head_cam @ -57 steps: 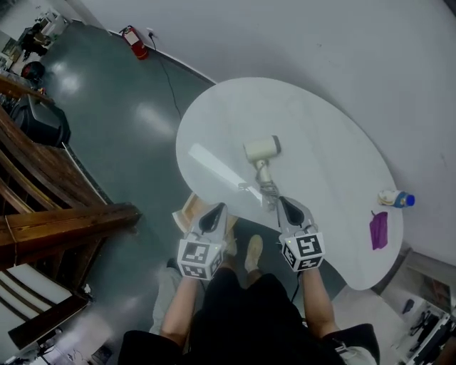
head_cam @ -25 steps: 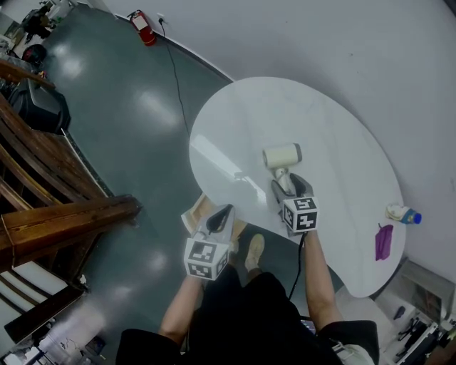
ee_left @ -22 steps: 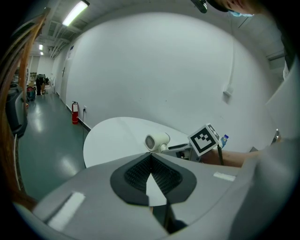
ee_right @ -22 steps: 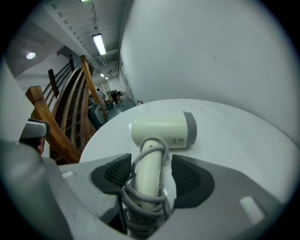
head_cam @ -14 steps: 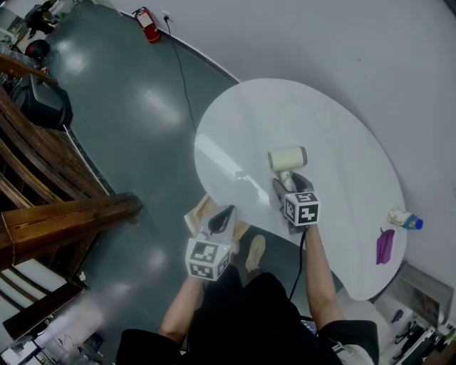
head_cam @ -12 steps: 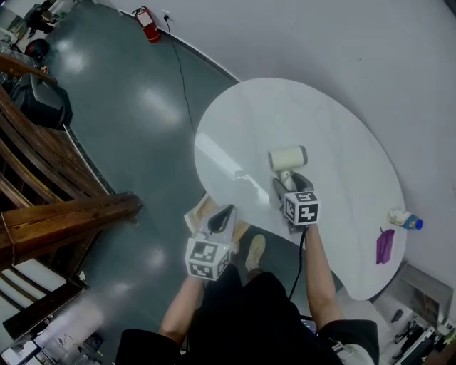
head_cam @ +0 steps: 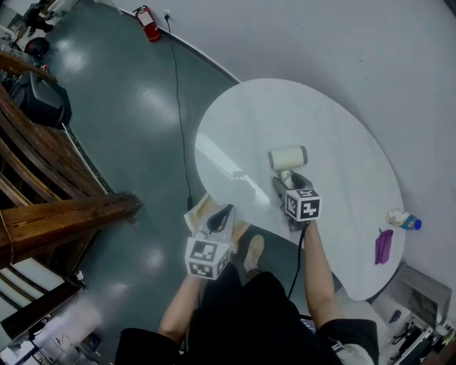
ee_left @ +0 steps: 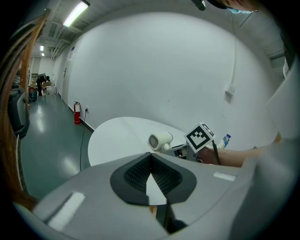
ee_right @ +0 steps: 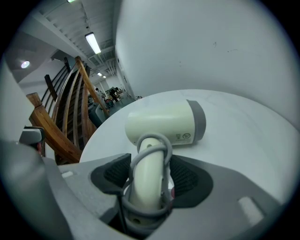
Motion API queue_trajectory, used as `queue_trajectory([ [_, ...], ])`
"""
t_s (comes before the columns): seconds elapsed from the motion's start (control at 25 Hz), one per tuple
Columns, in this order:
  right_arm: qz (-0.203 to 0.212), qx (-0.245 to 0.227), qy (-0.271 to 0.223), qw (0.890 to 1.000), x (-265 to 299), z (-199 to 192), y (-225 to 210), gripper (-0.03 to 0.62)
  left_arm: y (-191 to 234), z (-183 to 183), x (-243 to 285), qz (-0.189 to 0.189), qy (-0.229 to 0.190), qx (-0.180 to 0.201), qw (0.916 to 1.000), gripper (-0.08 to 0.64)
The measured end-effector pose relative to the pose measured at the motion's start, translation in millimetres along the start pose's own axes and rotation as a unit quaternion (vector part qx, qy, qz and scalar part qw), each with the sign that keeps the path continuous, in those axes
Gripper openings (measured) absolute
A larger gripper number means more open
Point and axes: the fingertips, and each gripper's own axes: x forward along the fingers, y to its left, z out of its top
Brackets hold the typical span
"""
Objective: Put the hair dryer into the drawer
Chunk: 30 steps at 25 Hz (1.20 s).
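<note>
My right claw (head_cam: 288,184) is clenched on the handle of the hair dryer (ee_right: 164,123), one pad on each side of it, with the grey cord wound round the handle caught in the grip too. The dryer lies on its side on the table (head_cam: 320,114), near the table's edge closest to me, with its cream barrel pointing across the table top and its grey end towards the right. My left claw (head_cam: 219,214) is closed with its tips together and nothing between them; it hangs off the table, just outside the near edge. Beside it, under that same edge of the table, shows a corner of the pale wooden drawer (head_cam: 194,211). At the table's far right rim stand a small bottle (head_cam: 402,219) with a blue cap and a purple cloth (head_cam: 383,246), close to each other and well apart from the dryer. A red fire extinguisher (head_cam: 151,16) stands on the floor by the wall, far from the table
</note>
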Motion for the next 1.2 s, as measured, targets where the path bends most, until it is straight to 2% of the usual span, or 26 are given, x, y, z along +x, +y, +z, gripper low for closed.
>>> queue_trajectory([
  [0.44,0.025,0.011,-0.019,0.999,-7.1,-0.2,3.2,0.25,5.1,-1.1,-21.2,0.011,-0.01,-0.002,0.9999,0.006],
  [0.68,0.03,0.004,-0.047,0.998,-31.3,15.9,12.5,0.249,3.1,2.5,-33.2,0.019,-0.019,-0.006,0.9996,0.006],
  [0.92,0.054,-0.021,-0.055,0.997,-65.4,14.1,37.2,0.249,-4.6,1.8,-45.6,0.027,-0.034,-0.002,0.9991,0.006],
  [1.2,0.089,-0.048,-0.053,0.993,-95.1,-6.0,77.3,0.249,-7.1,-6.2,-77.1,0.061,-0.047,-0.011,0.997,0.006],
])
